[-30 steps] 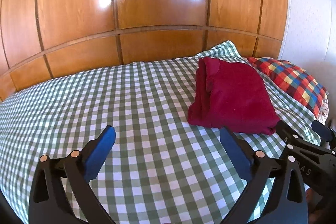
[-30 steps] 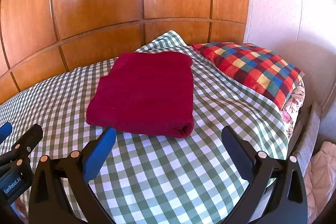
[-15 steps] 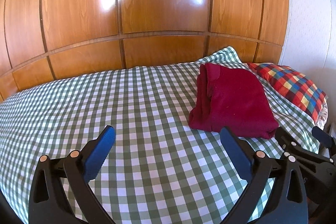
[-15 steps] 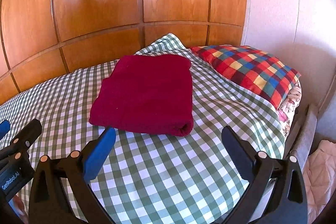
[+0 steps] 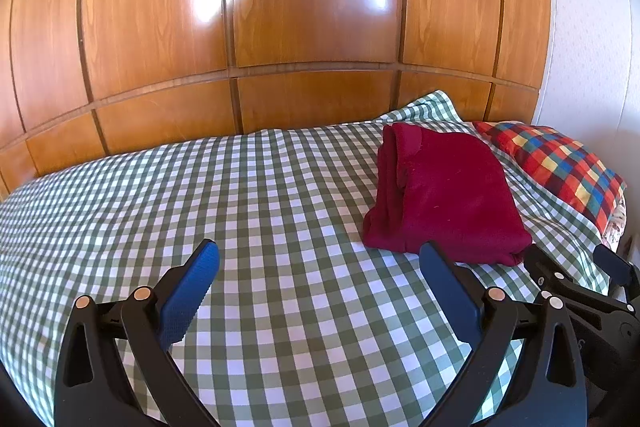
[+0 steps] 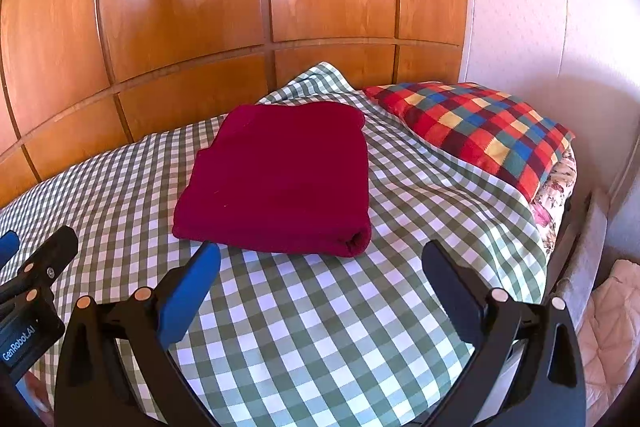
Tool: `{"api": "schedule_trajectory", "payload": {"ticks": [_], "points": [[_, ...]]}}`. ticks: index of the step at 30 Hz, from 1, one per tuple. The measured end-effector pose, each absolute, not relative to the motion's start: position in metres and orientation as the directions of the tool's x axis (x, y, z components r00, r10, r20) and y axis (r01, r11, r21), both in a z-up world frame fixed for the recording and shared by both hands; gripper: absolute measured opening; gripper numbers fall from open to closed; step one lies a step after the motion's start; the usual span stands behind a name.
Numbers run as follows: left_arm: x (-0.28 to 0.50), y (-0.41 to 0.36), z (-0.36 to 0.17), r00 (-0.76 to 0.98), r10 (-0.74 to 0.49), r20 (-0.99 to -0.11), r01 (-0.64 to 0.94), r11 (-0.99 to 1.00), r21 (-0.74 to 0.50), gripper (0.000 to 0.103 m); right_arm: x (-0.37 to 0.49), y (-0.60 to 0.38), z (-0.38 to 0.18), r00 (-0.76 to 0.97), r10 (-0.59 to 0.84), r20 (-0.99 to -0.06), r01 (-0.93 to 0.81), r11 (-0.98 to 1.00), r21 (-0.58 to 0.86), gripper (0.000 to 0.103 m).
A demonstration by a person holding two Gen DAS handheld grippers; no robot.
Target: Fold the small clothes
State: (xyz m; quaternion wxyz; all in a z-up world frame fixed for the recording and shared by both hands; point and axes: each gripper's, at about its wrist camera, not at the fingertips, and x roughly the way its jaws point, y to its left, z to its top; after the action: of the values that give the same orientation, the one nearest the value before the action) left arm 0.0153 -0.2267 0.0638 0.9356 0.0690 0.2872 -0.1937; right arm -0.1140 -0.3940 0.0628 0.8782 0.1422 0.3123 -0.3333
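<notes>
A dark red garment [image 6: 280, 179] lies folded into a thick rectangle on the green-checked bed [image 6: 320, 327], its rolled edge toward the grippers. Just beyond the garment, toward the wall [image 6: 540, 7], a multicoloured checked pillow [image 6: 480, 131] rests on the bed, close to the garment but not touching it. Behind the garment stand wooden panels [image 5: 300, 7]. The left gripper [image 5: 318, 277] hovers over bare bedcover in front of the garment, fingers spread wide and empty. The right gripper [image 6: 320, 267] hovers just before the garment's near edge, fingers likewise spread, holding nothing.
</notes>
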Motion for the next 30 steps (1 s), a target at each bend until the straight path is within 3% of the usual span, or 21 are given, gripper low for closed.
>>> {"api": "schedule_trajectory", "payload": {"ticks": [30], "points": [[0.009, -0.224, 0.08, 0.785, -0.335, -0.521, 0.409, 0.912, 0.032, 0.099, -0.113, -0.39, 0.066, 0.597, -0.487, -0.637, 0.666, 0.744, 0.056, 0.1]]}}
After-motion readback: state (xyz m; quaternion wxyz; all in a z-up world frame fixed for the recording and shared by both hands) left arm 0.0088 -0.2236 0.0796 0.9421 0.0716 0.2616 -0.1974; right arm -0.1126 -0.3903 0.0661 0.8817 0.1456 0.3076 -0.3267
